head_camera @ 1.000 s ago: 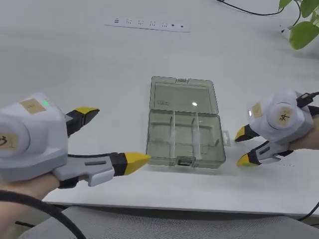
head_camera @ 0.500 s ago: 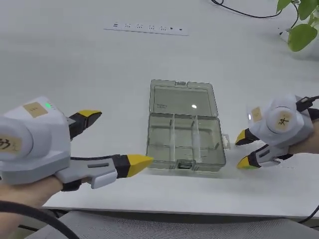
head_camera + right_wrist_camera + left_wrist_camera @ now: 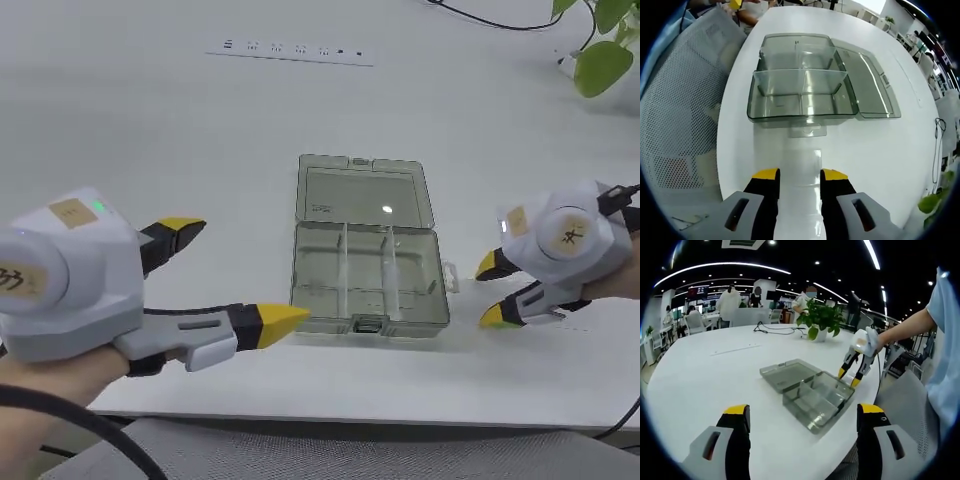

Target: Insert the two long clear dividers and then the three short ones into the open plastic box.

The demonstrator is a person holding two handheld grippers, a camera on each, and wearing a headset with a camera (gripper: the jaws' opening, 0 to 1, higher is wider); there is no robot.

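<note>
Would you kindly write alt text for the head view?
An open clear plastic box with two long dividers seated in it lies on a white table, its lid flat behind it. The left gripper, jaws wide apart, and the right gripper flank it.

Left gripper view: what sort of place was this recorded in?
Probably an open-plan office or lab hall: a big round white table, long ceiling light strips overhead, and people among desks and chairs in the background. A potted plant sits on the table.
</note>
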